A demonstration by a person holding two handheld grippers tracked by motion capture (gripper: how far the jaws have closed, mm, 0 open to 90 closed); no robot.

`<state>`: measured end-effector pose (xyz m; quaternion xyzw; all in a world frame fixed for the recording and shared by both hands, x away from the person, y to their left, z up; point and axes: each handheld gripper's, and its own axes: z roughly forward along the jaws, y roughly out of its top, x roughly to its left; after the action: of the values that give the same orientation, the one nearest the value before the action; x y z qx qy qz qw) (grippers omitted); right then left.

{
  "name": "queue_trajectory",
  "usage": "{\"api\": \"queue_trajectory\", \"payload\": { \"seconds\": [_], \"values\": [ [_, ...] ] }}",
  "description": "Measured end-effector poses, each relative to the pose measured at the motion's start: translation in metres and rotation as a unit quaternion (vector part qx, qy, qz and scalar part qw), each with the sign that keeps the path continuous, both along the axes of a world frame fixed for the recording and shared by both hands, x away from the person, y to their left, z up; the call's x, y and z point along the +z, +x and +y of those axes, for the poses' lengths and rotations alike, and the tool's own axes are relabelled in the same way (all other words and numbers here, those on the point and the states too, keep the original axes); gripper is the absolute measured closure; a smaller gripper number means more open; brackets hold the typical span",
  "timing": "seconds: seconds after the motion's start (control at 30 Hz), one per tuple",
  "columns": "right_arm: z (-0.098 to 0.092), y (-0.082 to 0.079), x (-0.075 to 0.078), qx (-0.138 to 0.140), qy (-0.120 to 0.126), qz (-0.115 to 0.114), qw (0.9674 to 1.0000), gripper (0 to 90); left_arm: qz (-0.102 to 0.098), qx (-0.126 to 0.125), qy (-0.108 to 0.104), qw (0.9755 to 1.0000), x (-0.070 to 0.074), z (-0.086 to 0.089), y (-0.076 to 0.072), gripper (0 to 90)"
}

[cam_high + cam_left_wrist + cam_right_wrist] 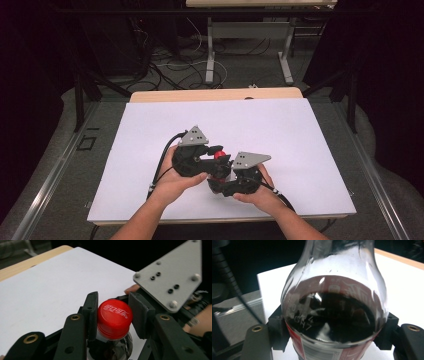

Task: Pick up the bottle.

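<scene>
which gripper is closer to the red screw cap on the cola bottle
Left. The left gripper has its pads clamped on the red screw cap; the right gripper grips the clear plastic bottle lower, around its body.

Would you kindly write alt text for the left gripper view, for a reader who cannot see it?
A red bottle cap with white lettering sits clamped between the two black pads of the left tool, above a clear bottle neck with dark liquid. Behind lies a white table surface; the other tool's grey plate fills the upper right.
</scene>
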<state>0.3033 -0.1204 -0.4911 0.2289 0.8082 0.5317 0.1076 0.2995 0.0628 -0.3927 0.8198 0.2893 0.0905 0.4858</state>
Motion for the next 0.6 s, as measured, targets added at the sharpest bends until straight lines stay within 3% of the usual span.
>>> {"api": "queue_trajectory", "payload": {
  "seconds": [0.1, 0.23, 0.3, 0.33, 0.53, 0.57, 0.6],
  "values": [
    [0.0, -0.001, 0.001, -0.022, -0.007, -0.002, 0.9997, 30.0, -0.009, 0.048, -0.002, 0.9988, -0.002, -0.008, -0.007, 61.6],
    [0.001, -0.002, 0.0, -0.053, -0.008, -0.02, 0.9984, 29.9, -0.028, 0.083, 0.007, 0.9961, -0.002, -0.017, -0.014, 61.6],
    [0.0, -0.002, 0.001, -0.056, -0.013, -0.023, 0.9981, 29.8, -0.034, 0.086, 0.008, 0.9957, -0.002, -0.019, -0.016, 61.6],
    [-0.001, -0.001, 0.001, -0.05, -0.004, -0.017, 0.9986, 29.8, -0.034, 0.086, 0.006, 0.9957, -0.002, -0.02, -0.015, 61.5],
    [-0.001, 0.0, 0.002, -0.048, -0.011, -0.014, 0.9987, 29.7, -0.017, 0.079, -0.002, 0.9967, -0.002, -0.017, -0.011, 60.4],
    [-0.002, 0.001, 0.002, -0.044, -0.021, -0.014, 0.9987, 29.7, -0.019, 0.083, -0.003, 0.9964, -0.001, -0.016, -0.01, 57.6],
    [-0.001, 0.0, 0.002, -0.046, -0.015, -0.008, 0.9988, 29.7, -0.021, 0.085, -0.003, 0.9962, 0.0, -0.015, -0.01, 54.1]
  ]
}}
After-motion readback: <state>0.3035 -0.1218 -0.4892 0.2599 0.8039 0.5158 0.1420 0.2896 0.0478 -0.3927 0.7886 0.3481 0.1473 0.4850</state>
